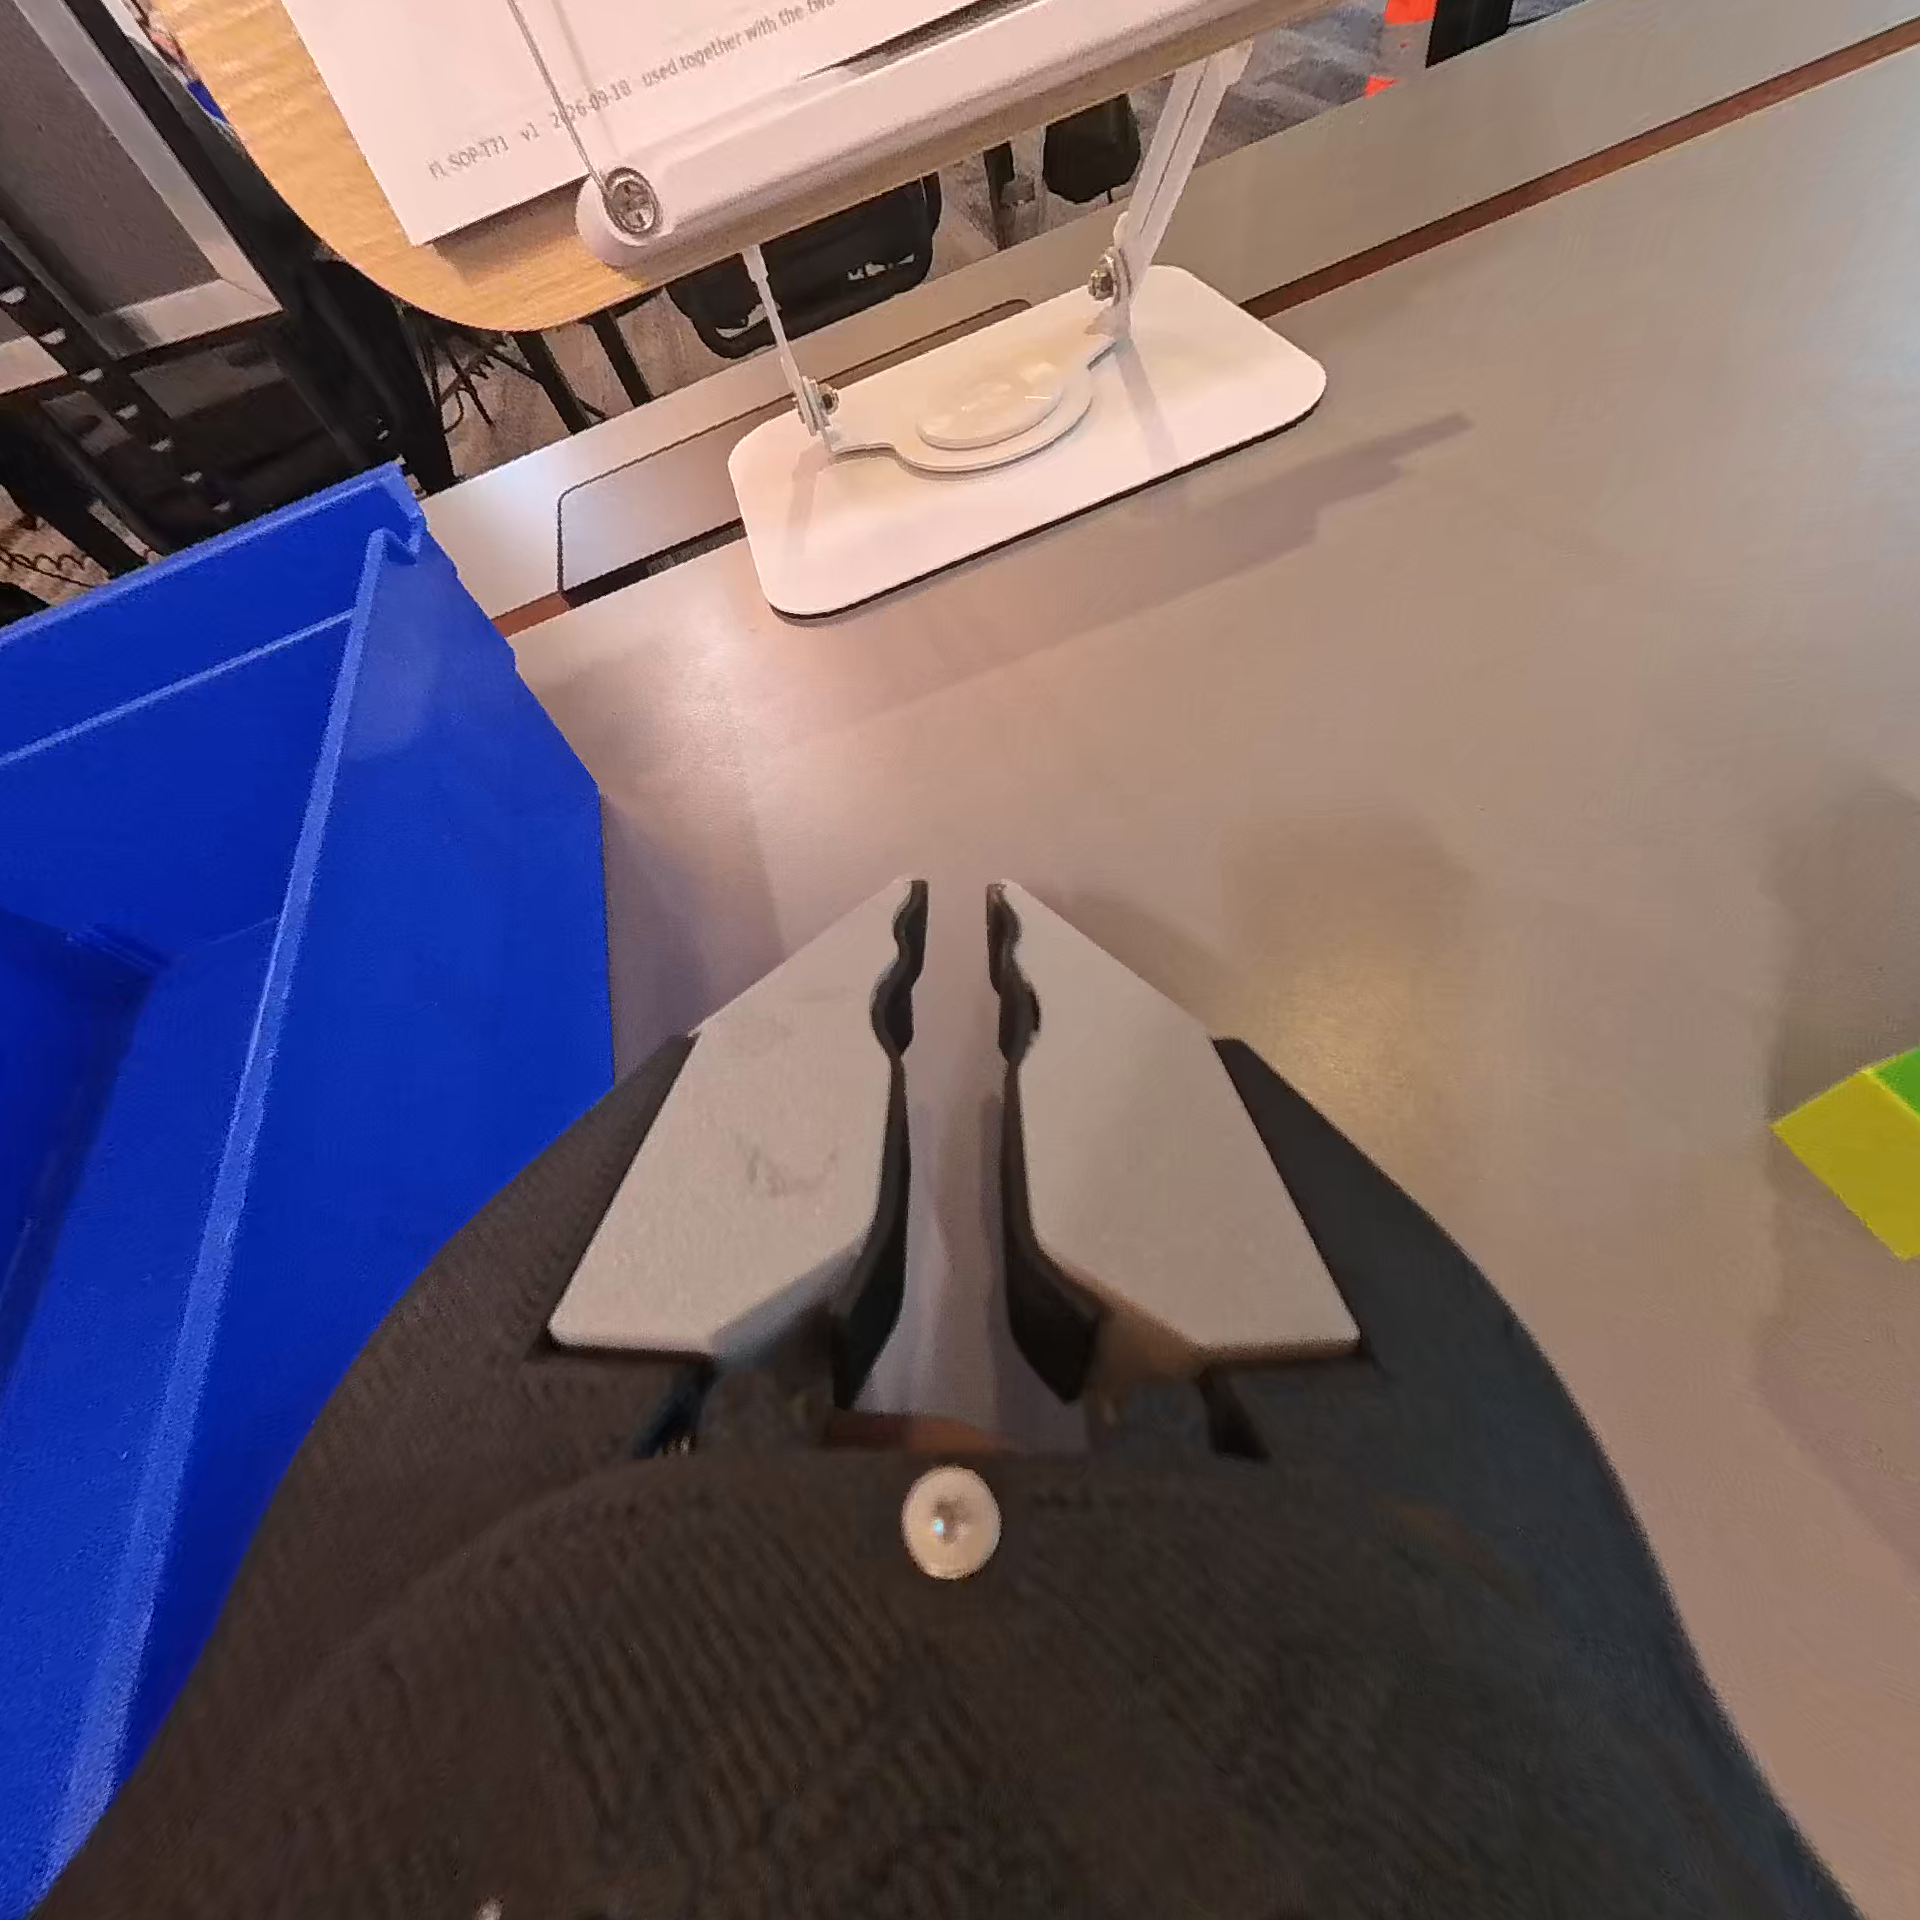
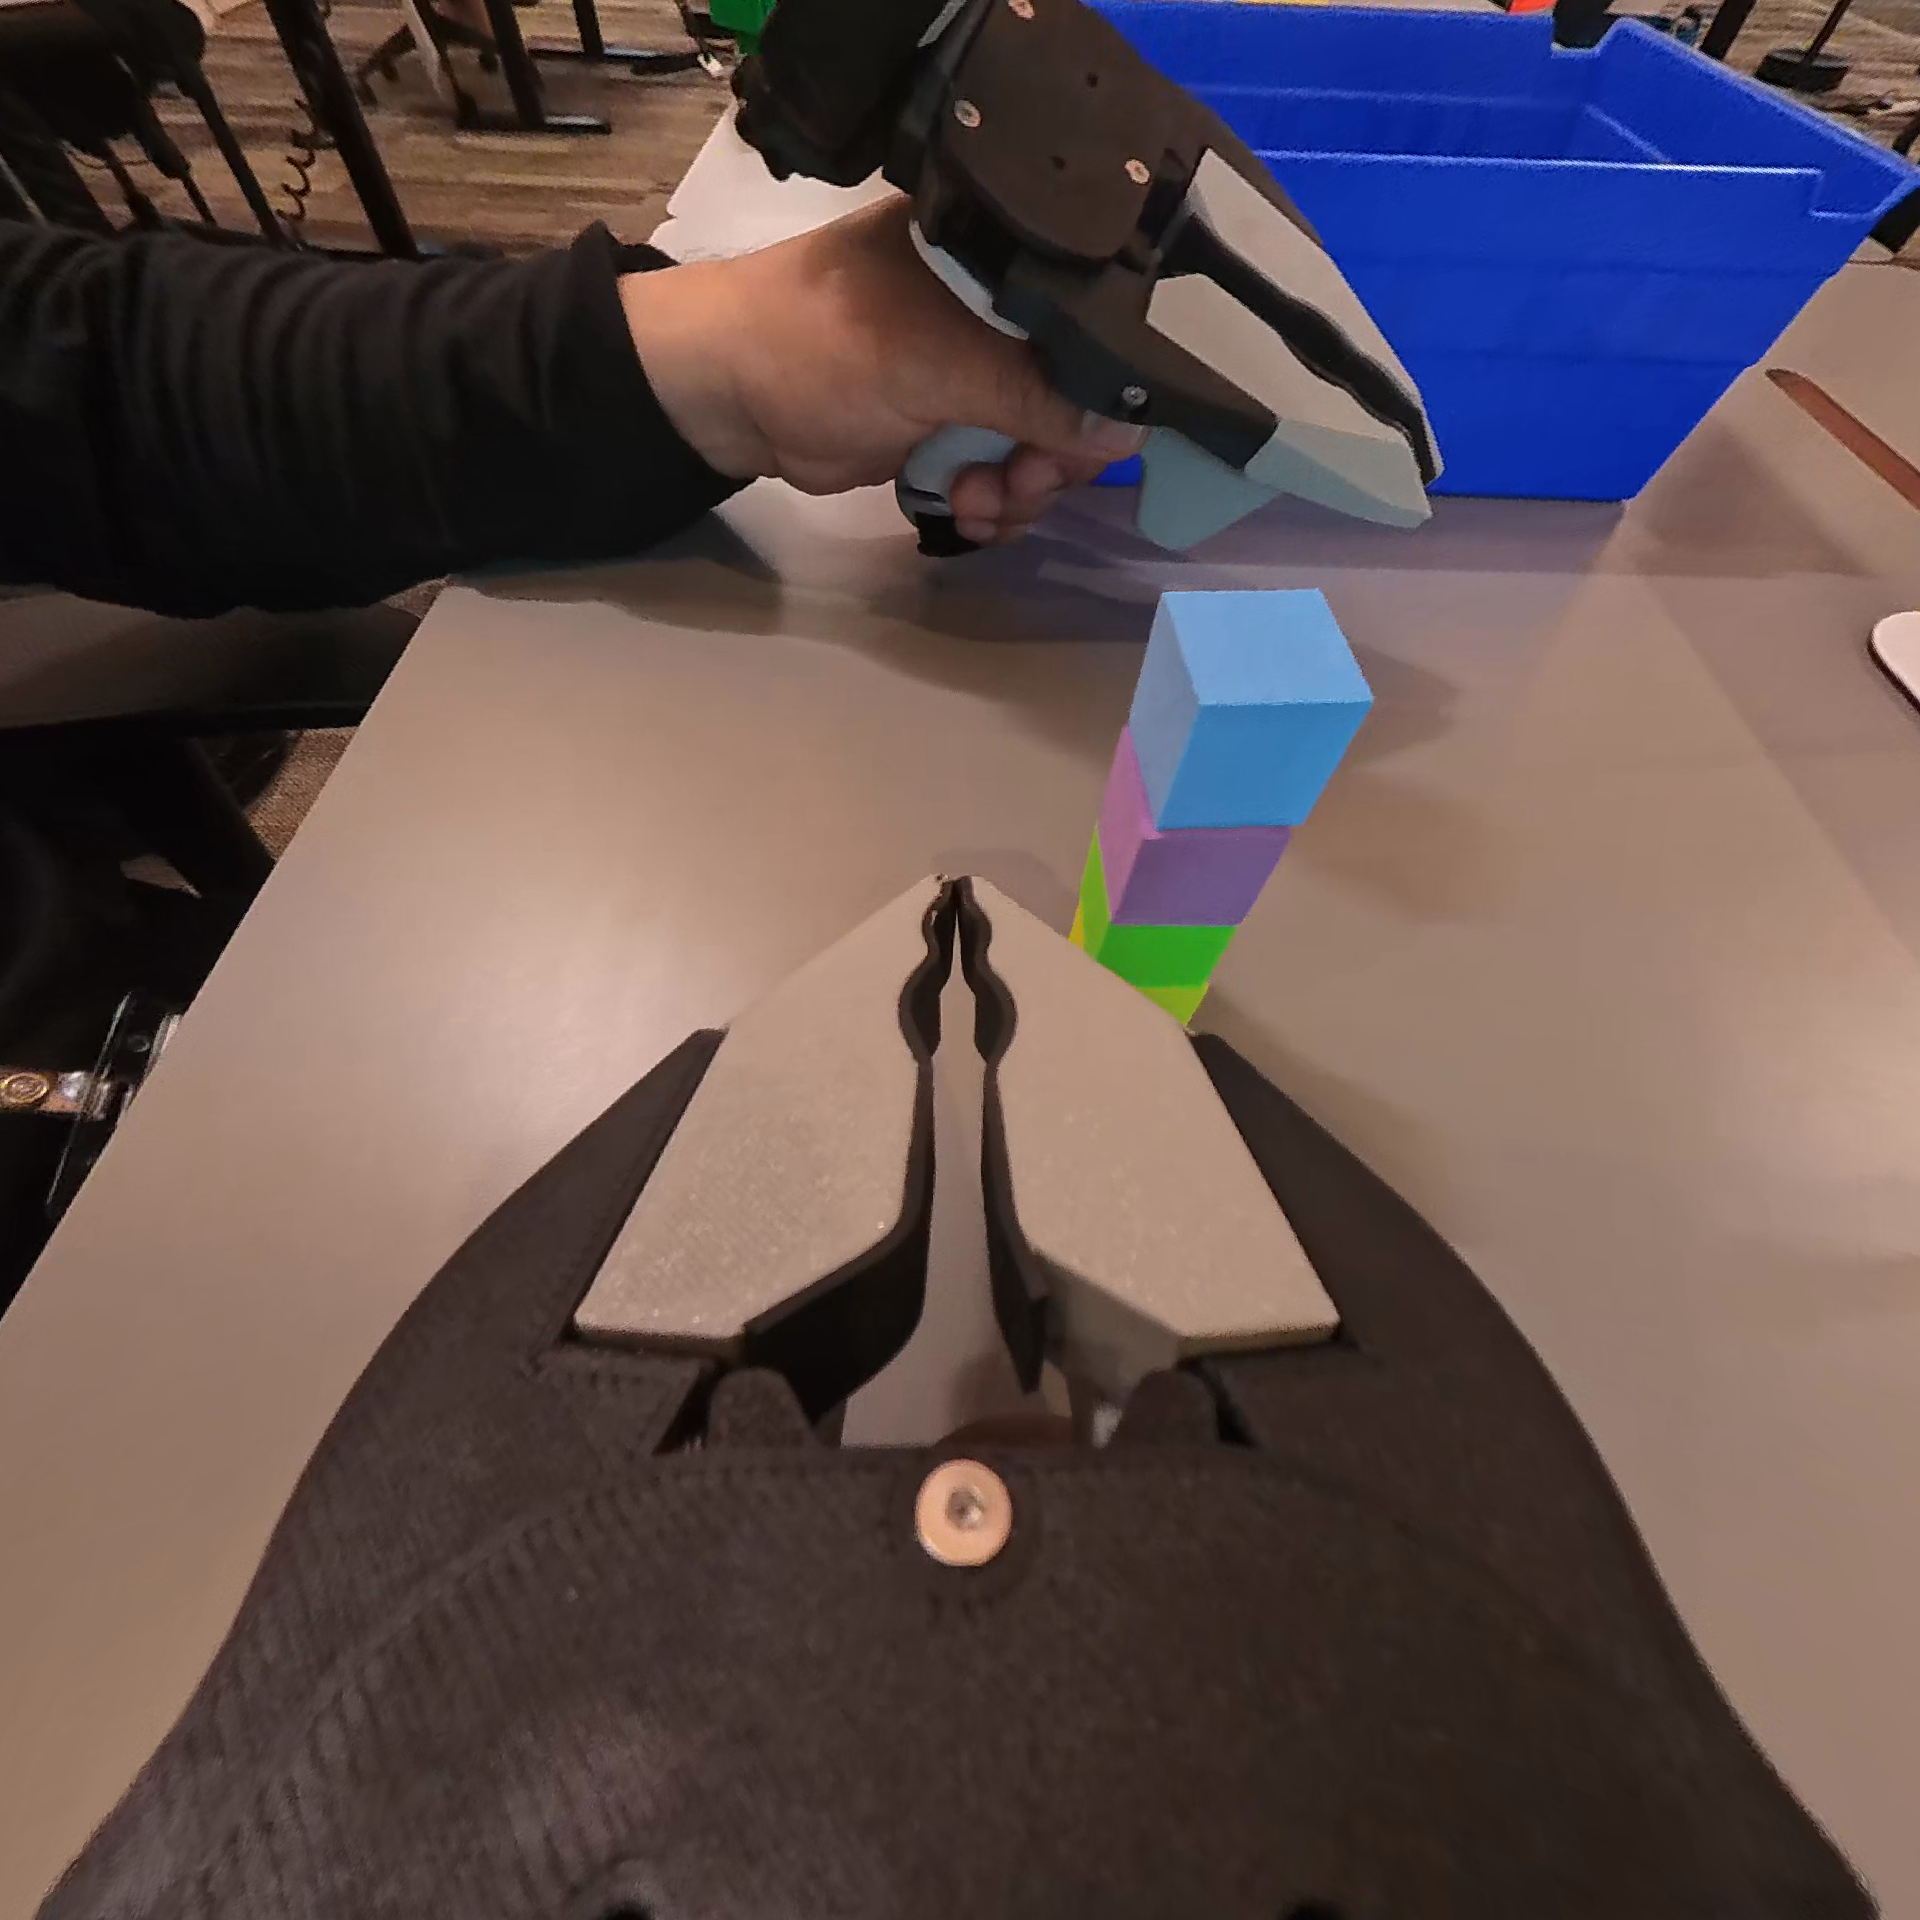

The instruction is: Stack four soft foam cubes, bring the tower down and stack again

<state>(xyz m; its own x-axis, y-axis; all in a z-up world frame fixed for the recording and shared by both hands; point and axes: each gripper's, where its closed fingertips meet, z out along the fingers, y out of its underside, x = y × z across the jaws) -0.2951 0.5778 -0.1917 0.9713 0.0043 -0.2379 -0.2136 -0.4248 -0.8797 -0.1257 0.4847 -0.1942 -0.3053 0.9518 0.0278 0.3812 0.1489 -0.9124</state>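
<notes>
Just right of the right gripper (image 2: 956, 883), clenched on nothing, a four-cube tower (image 2: 1205, 810) stands; the left gripper (image 1: 954, 888) above it hangs slightly parted, empty.

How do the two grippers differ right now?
The left gripper has a narrow gap between its fingertips; the right gripper has its tips touching. The left sits beside the blue bin, the right near the cube tower. Both are empty and above the table.
</notes>
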